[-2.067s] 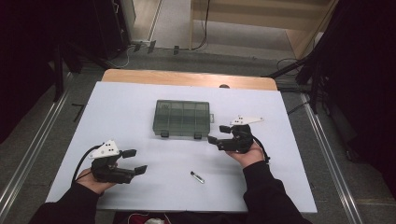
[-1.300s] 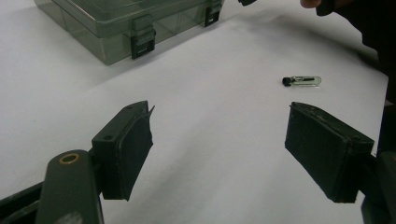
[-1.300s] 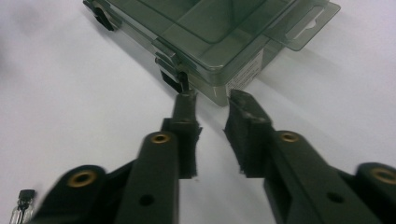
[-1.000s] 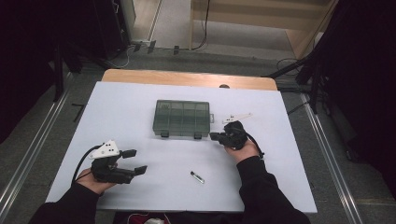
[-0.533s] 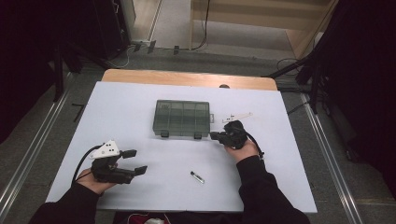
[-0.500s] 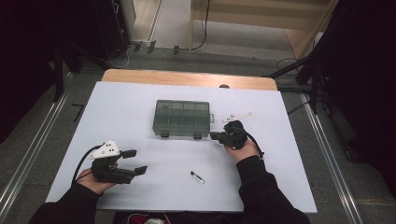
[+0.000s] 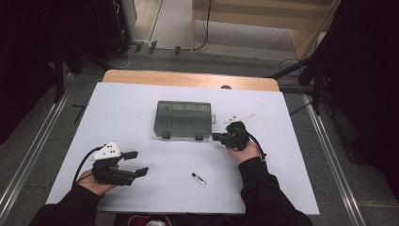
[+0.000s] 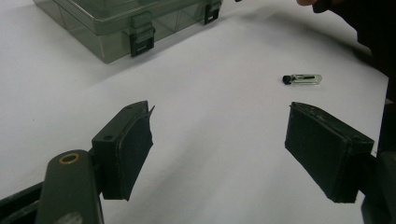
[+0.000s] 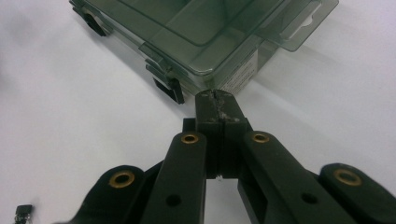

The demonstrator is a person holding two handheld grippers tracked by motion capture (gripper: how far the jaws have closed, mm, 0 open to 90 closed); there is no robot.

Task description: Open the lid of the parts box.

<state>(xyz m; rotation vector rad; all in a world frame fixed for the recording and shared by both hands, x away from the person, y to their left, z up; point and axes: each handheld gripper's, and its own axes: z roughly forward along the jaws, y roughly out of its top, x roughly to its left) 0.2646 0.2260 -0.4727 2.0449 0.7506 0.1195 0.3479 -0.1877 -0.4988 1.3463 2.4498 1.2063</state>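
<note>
You have one compartment box (image 7: 183,119) and one vial (image 7: 198,178) near it on the white table (image 7: 131,99); your left gripper (image 7: 132,163) is released, your right gripper (image 7: 215,136) clenched empty beside the box.

The black two-jaw left tool (image 7: 134,163) is resting near the worktop's front-left corner, jaws standing wide apart; the black right tool (image 7: 215,136), jaws pressed together, is pointing left.

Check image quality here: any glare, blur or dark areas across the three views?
High view: the white table is evenly lit, the surroundings dark. Left gripper view: the near jaws are soft, the vial sharp with a small glint. Right gripper view: the shut right gripper is sharp; the box shows mild sheen.
</note>
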